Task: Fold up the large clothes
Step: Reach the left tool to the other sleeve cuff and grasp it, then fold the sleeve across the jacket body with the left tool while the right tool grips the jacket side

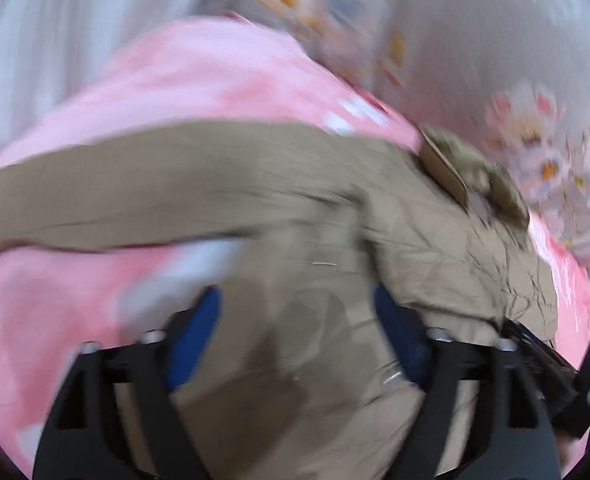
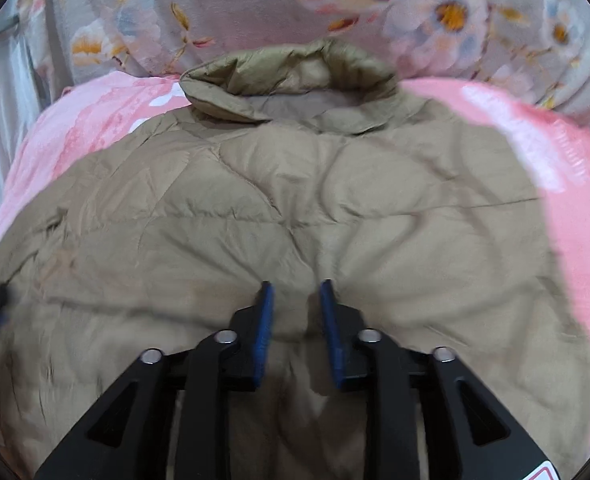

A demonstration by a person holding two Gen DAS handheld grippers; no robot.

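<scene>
Nearest the left wrist camera is the left gripper (image 1: 295,332) itself, black arms and blue pads (image 1: 193,336) spread wide apart; nothing is caught between them, only the tan fabric lying below, so this claw is released. The whole view is smeared with blur. Under and beyond the fingers lies the padded jacket (image 1: 335,216), khaki-tan, crumpled on the right and stretched out in a long band to the left; its collar (image 1: 471,176) sits bunched at the upper right. The jacket rests on a pink blanket (image 1: 183,76), which shows above it, at the lower left and in a strip at the right. Behind the blanket is a grey floral cloth (image 1: 535,136); at the far right edge a dark piece with a small green light shows, probably the other tool.

In the right wrist view the right gripper (image 2: 297,320) comes first, its blue pads (image 2: 265,332) tilted towards each other with a narrow gap; the tan fabric puffs up into that gap, but I cannot tell whether the pads pinch it or merely stand over it. The jacket (image 2: 295,200) fills the middle, quilted side up, spread flat, collar (image 2: 291,80) at the far end and standing open. The pink blanket (image 2: 535,148) shows on both sides; the floral cloth (image 2: 435,8) lies across the back. A black part pokes in at the left edge.
</scene>
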